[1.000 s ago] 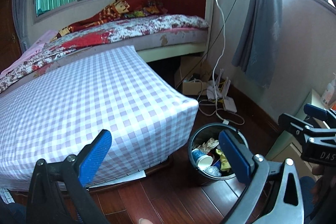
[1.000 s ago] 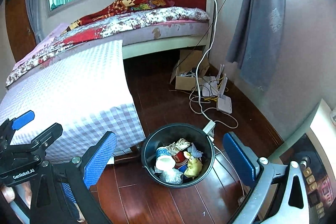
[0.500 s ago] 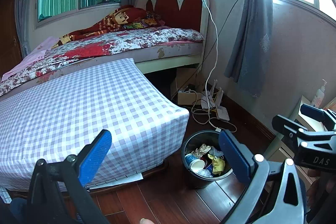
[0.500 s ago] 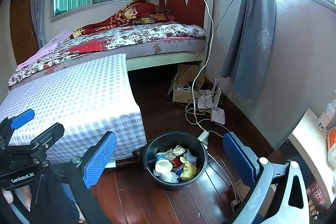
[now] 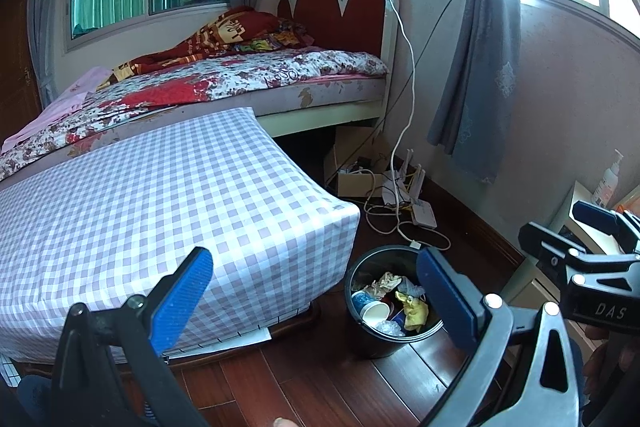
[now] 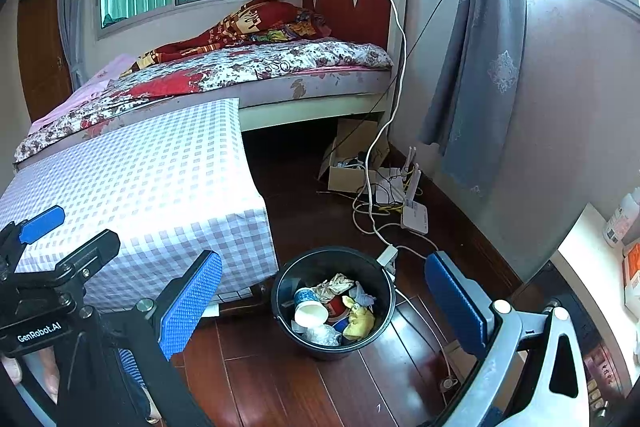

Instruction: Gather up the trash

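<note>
A black trash bin [image 5: 366, 343] stands on the wooden floor by the corner of the checked mattress. It holds a white paper cup [image 5: 374, 311], crumpled paper and a yellow wrapper [image 5: 414, 309]. My left gripper [image 5: 314, 299] hangs open above the floor, and the bin shows just inside its right finger. In the right wrist view the bin [image 6: 320, 351] sits between the spread blue pads of my right gripper [image 6: 324, 303], which is open and empty, well above it. The cup [image 6: 310, 313] and yellow wrapper [image 6: 360, 319] lie inside the bin. Each gripper also shows at the edge of the other's view.
The checked mattress [image 5: 160, 207] fills the left, with a floral bed [image 5: 240, 79] behind it. A cardboard box [image 6: 348, 171], a white router [image 6: 414, 217] and loose cables [image 6: 372, 223] lie beyond the bin. A white cabinet [image 5: 576, 215] with a bottle stands at right.
Both cameras have pulled up and back, so the bin looks smaller and farther. Both grippers stay open and empty.
</note>
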